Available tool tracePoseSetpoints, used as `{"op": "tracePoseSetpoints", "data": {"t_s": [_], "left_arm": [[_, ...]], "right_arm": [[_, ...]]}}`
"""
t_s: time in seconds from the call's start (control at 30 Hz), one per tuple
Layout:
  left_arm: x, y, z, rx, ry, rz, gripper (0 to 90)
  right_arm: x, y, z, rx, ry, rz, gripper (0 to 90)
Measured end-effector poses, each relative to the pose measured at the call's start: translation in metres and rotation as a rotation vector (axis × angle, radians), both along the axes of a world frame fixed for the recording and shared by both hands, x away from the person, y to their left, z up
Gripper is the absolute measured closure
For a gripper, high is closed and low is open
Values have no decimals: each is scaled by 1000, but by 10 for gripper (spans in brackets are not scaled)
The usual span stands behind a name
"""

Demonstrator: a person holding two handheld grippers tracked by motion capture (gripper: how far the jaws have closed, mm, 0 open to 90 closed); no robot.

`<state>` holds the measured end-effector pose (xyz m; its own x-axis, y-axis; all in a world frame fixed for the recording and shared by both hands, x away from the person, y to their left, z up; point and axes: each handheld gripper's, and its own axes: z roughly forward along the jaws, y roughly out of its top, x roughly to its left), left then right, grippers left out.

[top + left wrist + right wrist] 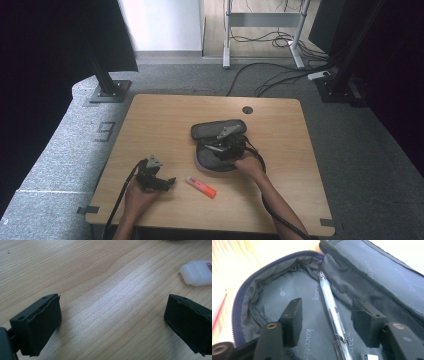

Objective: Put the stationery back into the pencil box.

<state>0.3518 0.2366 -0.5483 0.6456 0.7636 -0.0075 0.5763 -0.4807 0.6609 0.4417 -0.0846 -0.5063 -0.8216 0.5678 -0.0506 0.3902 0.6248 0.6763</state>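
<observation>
Overhead view; two close tongs-mounted views

One open grey pencil case (pixel 218 131) is lying on the worktop (pixel 150 125), one white pen (pixel 329 302) is sitting inside it (beside one small eraser (pixel 368 356)), and one orange-capped marker (pixel 201 186) is resting outside.

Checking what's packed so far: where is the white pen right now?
The white pen lies inside the open pencil case, seen in the right gripper view between the right gripper and its open jaws.
</observation>
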Motion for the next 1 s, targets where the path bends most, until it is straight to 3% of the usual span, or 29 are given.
{"op": "tracePoseSetpoints", "data": {"t_s": [0.2,0.73,1.0], "left_arm": [[0,0,0,0,0,0,10],[0,0,0,-1,0,-1,10],[0,0,0,1,0,-2,10]], "right_arm": [[-2,3,-3,-32,17,19,354],[-10,-5,8,17,17,3,303],[-11,-7,1,12,31,4,302]]}}
